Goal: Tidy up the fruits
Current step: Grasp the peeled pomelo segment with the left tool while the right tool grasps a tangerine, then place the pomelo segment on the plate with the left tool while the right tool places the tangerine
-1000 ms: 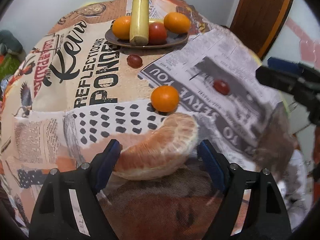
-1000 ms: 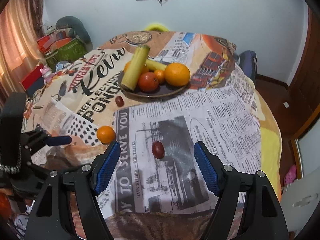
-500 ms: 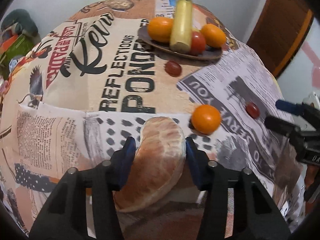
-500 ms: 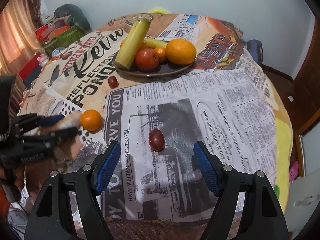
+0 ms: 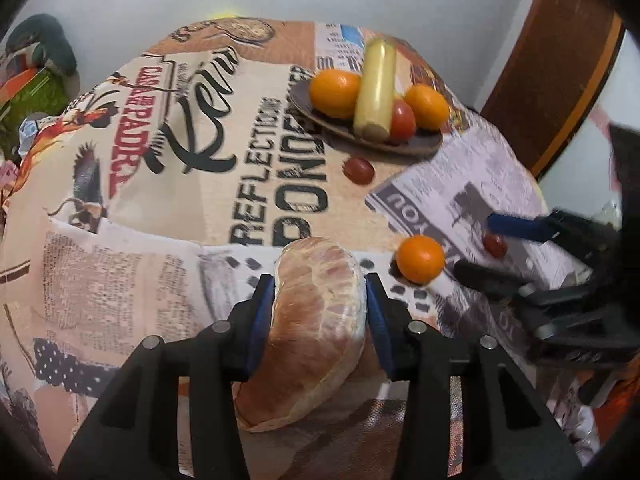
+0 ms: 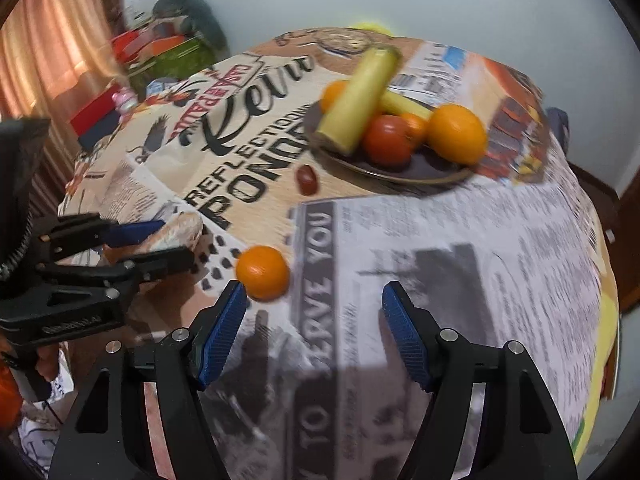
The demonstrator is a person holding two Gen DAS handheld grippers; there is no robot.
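My left gripper [image 5: 320, 304] is shut on a large peeled citrus segment [image 5: 316, 320] and holds it above the near part of the table. A dark plate [image 5: 424, 145] at the far side holds oranges, a tomato and a pale yellow stalk [image 5: 376, 88]. A small orange [image 5: 420, 259], a date [image 5: 359, 171] and a second date [image 5: 495, 245] lie loose on the cloth. My right gripper [image 6: 314, 332] is open and empty, with the small orange [image 6: 262, 273] just beyond its left finger. The second date is hidden in the right wrist view.
The round table is covered with a newspaper-print cloth [image 5: 192, 208]. Boxes and clutter [image 6: 160, 56] stand beyond the table's left side. A wooden door [image 5: 560, 60] is at the right. The left gripper also shows in the right wrist view [image 6: 152, 240].
The left gripper closed on the citrus segment and lifted it. The right gripper moved left and forward, so the small orange now sits near its left finger and the date has left its view.
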